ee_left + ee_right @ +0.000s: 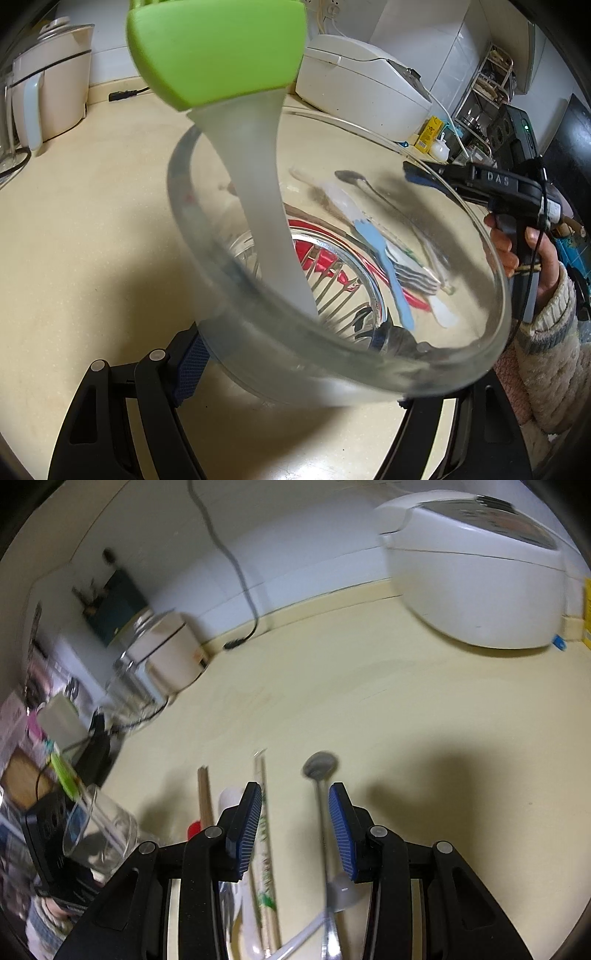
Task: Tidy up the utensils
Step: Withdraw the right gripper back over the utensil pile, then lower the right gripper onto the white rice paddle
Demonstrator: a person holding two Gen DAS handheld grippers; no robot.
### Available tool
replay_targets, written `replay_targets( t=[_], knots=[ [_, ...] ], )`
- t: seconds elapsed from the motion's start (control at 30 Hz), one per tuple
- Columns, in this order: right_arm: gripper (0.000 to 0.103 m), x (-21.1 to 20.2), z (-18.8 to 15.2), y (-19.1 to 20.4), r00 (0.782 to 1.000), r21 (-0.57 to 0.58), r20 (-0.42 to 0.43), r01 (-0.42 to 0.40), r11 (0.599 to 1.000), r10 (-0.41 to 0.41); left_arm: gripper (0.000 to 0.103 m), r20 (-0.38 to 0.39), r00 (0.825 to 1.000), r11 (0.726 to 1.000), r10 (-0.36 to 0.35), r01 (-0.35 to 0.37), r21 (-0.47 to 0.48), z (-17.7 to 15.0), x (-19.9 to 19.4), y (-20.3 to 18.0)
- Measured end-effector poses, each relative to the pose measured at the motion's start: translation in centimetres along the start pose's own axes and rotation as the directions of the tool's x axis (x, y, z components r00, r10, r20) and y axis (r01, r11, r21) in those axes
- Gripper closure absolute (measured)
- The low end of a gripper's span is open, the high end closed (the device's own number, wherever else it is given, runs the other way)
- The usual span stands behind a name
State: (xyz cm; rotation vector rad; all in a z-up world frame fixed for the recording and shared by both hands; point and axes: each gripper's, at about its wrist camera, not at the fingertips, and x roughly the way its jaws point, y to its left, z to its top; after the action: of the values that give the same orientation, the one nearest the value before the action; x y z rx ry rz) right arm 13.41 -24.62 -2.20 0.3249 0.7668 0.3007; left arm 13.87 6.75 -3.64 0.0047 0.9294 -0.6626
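Gripping the glass (pixel 332 354) tilted above the desk (pixel 92 240) in left jaws with one spatula (pixel 236 155) inside, lowering empty, parted right jaws around the spoon (pixel 320 775); remaining utensils (pixel 402 266) seemingly awaiting collection.

A spatula (pixel 258 206) stands in a glass jar (pixel 369 369); utensils (pixel 266 830) lie on the counter (pixel 406 720) before a rice cooker (pixel 480 572).

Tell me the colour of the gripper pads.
Blue, ribbed pads; clearest in the right wrist view.

Dim indoor light; soft shadows on counter (pixel 424 709); right view motion-blurred; fisheye-warped edges.
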Motion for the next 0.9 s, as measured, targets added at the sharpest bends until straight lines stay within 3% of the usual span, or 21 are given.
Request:
replay_targets(
  t=[0.3, 0.9],
  knots=[
    [0.064, 1.9, -1.3, 2.9, 0.998, -0.094, -0.056, -0.006, 0.996, 0.001, 0.022, -0.001, 1.000, 1.000, 0.003, -0.003, 0.002, 0.0, 0.0, 0.0],
    [0.064, 2.5, -1.4, 3.8, 0.997, -0.121, -0.079, 0.007, 0.993, -0.017, 0.022, -0.001, 1.000, 1.000, 0.009, -0.009, 0.006, 0.1, -0.1, -0.5]
  ],
)
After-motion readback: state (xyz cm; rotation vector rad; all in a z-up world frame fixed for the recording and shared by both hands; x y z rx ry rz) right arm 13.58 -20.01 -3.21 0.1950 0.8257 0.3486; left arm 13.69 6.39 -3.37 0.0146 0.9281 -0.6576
